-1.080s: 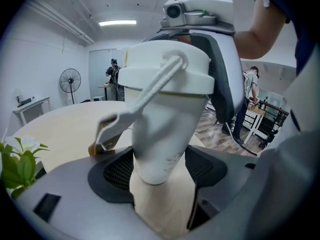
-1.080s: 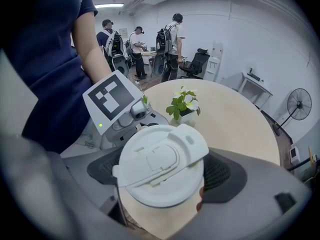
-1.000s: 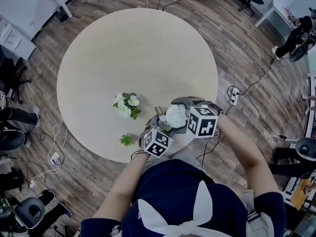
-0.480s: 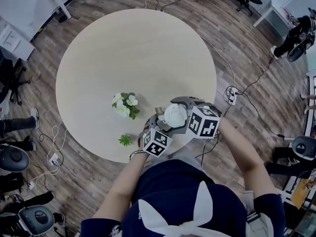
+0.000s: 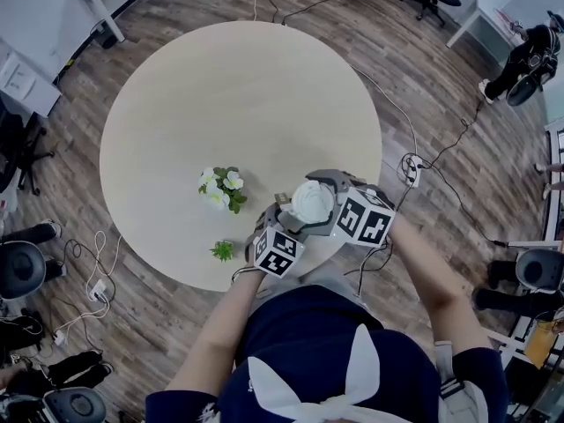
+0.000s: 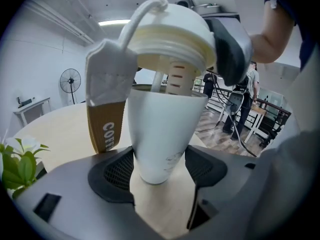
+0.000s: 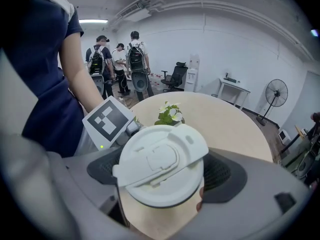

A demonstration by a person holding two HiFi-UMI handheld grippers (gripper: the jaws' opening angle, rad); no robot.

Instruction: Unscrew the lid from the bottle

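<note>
A white tapered bottle (image 6: 162, 134) stands upright between the jaws of my left gripper (image 6: 160, 173), which is shut on its lower body. Its white lid (image 6: 170, 34) sits tilted above the bottle's rim, with a gap and the lid's inner thread showing. A white carry strap with a brown label (image 6: 106, 119) hangs from the lid. My right gripper (image 7: 165, 176) is shut on the lid (image 7: 160, 166) from its sides. In the head view both grippers meet at the lid (image 5: 312, 202) over the round table's near edge (image 5: 291, 263).
A pot of white flowers (image 5: 222, 188) and a small green plant (image 5: 224, 251) stand on the round table (image 5: 238, 104) to the left of the grippers. Cables lie on the wooden floor (image 5: 423, 161). People stand in the background (image 7: 117, 59).
The lid has come up a little and tilted in my right gripper. Both grippers stay at the same spot near the table's edge.
</note>
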